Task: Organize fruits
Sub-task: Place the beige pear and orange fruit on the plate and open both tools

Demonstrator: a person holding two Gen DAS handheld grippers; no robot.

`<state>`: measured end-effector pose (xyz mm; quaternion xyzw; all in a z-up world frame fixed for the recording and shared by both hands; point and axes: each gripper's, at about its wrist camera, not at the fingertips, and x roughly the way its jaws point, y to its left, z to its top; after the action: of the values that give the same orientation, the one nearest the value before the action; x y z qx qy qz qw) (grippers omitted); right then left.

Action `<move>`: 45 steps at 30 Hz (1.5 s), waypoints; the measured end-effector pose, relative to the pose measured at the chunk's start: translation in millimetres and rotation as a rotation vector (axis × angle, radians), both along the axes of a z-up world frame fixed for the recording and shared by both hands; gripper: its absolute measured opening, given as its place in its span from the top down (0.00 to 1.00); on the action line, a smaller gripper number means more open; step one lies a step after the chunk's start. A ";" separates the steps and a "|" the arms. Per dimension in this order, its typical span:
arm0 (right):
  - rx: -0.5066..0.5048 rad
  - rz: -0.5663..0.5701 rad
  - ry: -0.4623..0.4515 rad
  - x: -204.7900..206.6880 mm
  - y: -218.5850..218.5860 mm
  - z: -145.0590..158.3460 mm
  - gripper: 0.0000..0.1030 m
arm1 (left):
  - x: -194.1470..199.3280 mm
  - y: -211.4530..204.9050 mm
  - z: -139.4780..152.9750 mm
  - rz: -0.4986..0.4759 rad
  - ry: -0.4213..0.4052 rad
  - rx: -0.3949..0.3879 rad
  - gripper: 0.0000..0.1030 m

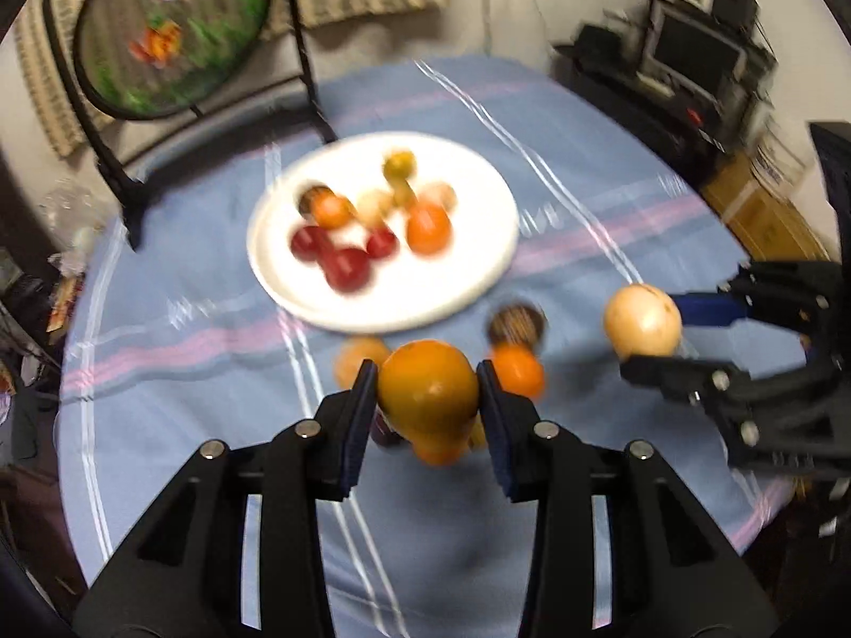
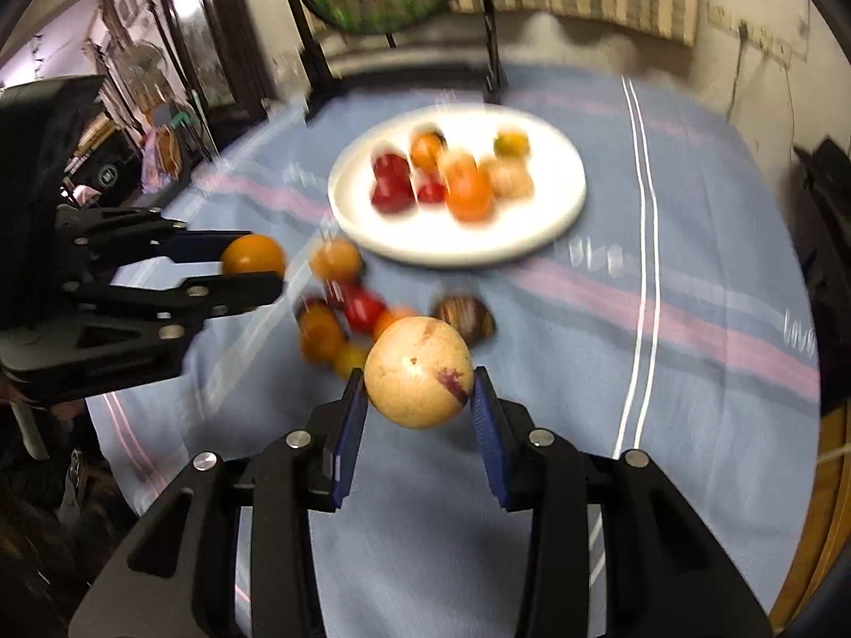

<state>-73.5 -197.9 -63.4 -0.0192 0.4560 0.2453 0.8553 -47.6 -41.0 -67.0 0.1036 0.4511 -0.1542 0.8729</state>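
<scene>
Fruits are the work items. Nearest, we hold an orange fruit clamped between the pads of the left gripper, clear of the cloth. The right gripper is closed on a pale round fruit, also lifted. Beyond them, we see loose fruits clustered on the blue striped tablecloth. Farther still, a white plate carries red, orange and pale fruits, blurred.

Motion blur smears the round red and orange fruits on the white round plate; a dark purple fruit hides behind the held orange fruit.
</scene>
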 end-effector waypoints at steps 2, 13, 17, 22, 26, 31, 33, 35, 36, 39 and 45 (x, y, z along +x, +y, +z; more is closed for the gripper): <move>0.007 0.003 -0.054 13.0 8.4 21.3 0.61 | 15.1 4.9 15.5 0.035 -0.042 0.006 0.63; 0.044 -0.001 -0.166 75.5 33.4 76.9 0.61 | 67.7 12.6 41.9 0.091 -0.100 0.005 0.63; 0.033 -0.001 -0.150 90.9 37.1 71.0 0.61 | 85.4 14.1 33.6 0.097 -0.085 0.005 0.62; 0.017 -0.013 -0.114 112.0 34.9 55.1 0.61 | 110.1 20.5 21.8 0.107 -0.060 -0.006 0.62; 0.011 -0.035 -0.085 128.0 24.5 39.1 0.61 | 130.1 40.6 15.5 0.137 -0.052 -0.049 0.62; 0.013 -0.050 -0.040 152.9 19.8 17.6 0.62 | 150.3 41.5 1.8 0.125 -0.031 -0.051 0.62; 0.023 -0.041 -0.020 162.7 24.4 10.7 0.61 | 158.1 33.8 -6.0 0.106 -0.014 -0.049 0.62; 0.021 -0.036 -0.002 175.3 32.1 1.4 0.61 | 162.5 27.0 -12.6 0.091 -0.009 -0.038 0.62; 0.025 -0.036 0.005 179.9 34.6 -1.7 0.61 | 165.0 24.8 -16.3 0.088 -0.004 -0.031 0.62; 0.043 -0.031 0.017 189.0 37.8 -7.8 0.61 | 170.3 22.8 -24.4 0.073 0.001 -0.027 0.62; 0.044 -0.046 0.044 212.1 40.3 -18.6 0.61 | 182.0 21.6 -31.3 0.038 0.000 -0.026 0.62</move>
<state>138.7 -157.6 -82.0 0.0156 0.4694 0.2357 0.8508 134.4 -19.3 -98.3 0.0838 0.4509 -0.1431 0.8771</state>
